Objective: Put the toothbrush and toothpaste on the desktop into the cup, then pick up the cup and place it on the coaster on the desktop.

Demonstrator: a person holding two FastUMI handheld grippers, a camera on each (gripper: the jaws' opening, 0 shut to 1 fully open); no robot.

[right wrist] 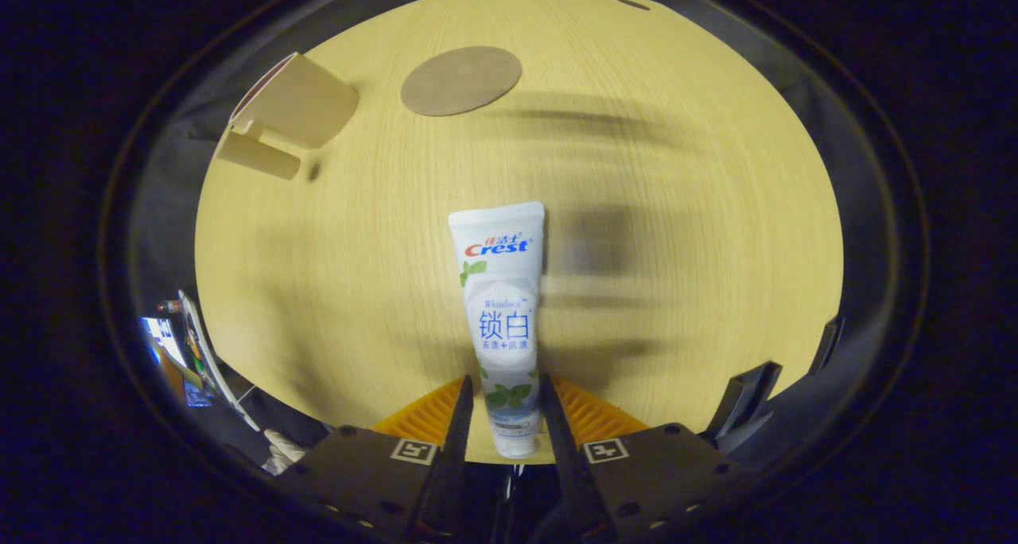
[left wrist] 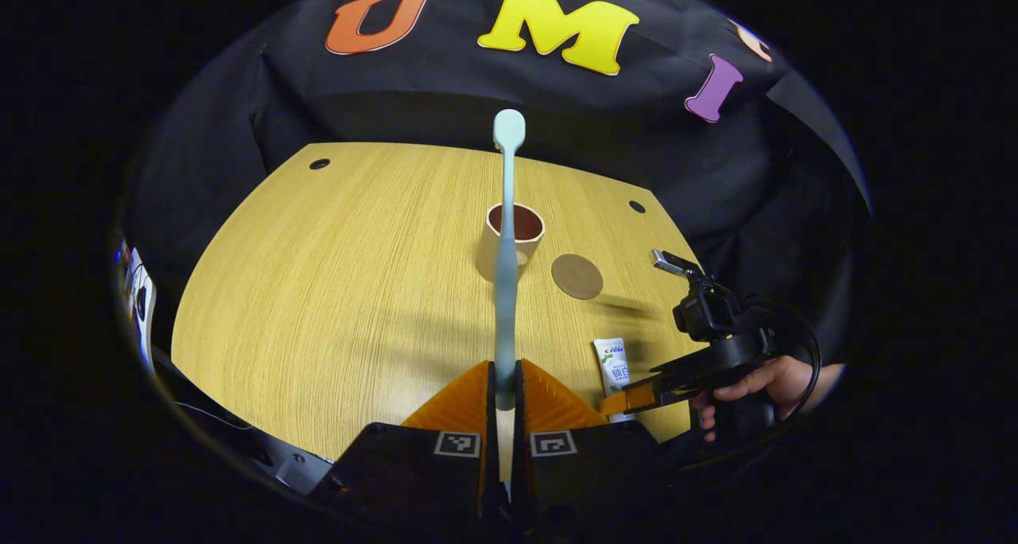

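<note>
Left gripper view showed the left gripper [left wrist: 504, 385] clamped on the handle of a pale blue toothbrush [left wrist: 506, 273], which stood out along the fingers with its head toward the booth wall, clear of the desktop [left wrist: 318, 273]. The cup [left wrist: 510, 242] stood upright beyond it, its mouth open, and the round brown coaster [left wrist: 576, 276] lay just beside the cup, bare. The right gripper [left wrist: 628, 399], held in a hand [left wrist: 763, 381], sat low over the toothpaste [left wrist: 612, 365].

Right gripper view showed the tube lying flat between that gripper's fingers, cap end nearest the camera. The fingers flanked the tube closely; whether both pressed on it could not be told.

Risks, as judged: the brush was long and gripped at one end, so a tilted approach could knock the light cup over. The tube's soft body could slip or pivot if pinched near the cap. Both arms converging on one cup could collide.

Legible writing: "Crest" on the tube, with Chinese characters below; the smaller print was not legible.
</note>
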